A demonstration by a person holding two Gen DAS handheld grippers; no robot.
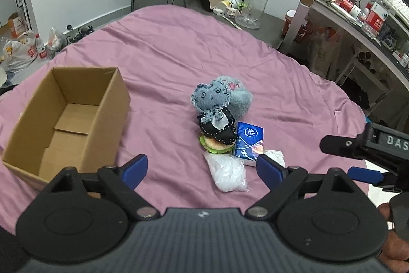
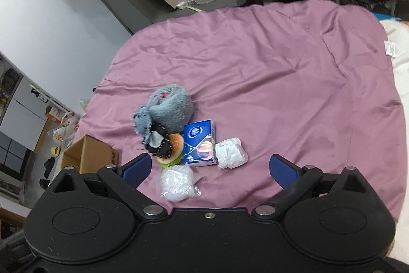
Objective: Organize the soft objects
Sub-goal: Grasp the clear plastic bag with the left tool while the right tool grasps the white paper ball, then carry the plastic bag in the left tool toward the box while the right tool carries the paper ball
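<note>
A pile of soft things lies on the purple bed sheet: a grey plush roll, a denim doll in a black dress, a burger toy, a blue tissue pack, a clear bag of white stuffing and a white crumpled packet. They also show in the right wrist view: doll, tissue pack, stuffing bag, packet. My left gripper is open just in front of the stuffing bag. My right gripper is open above the pile's near side.
An open, empty cardboard box stands on the sheet left of the pile; it also shows in the right wrist view. A cluttered desk is at the right. A large clear jar stands beyond the bed.
</note>
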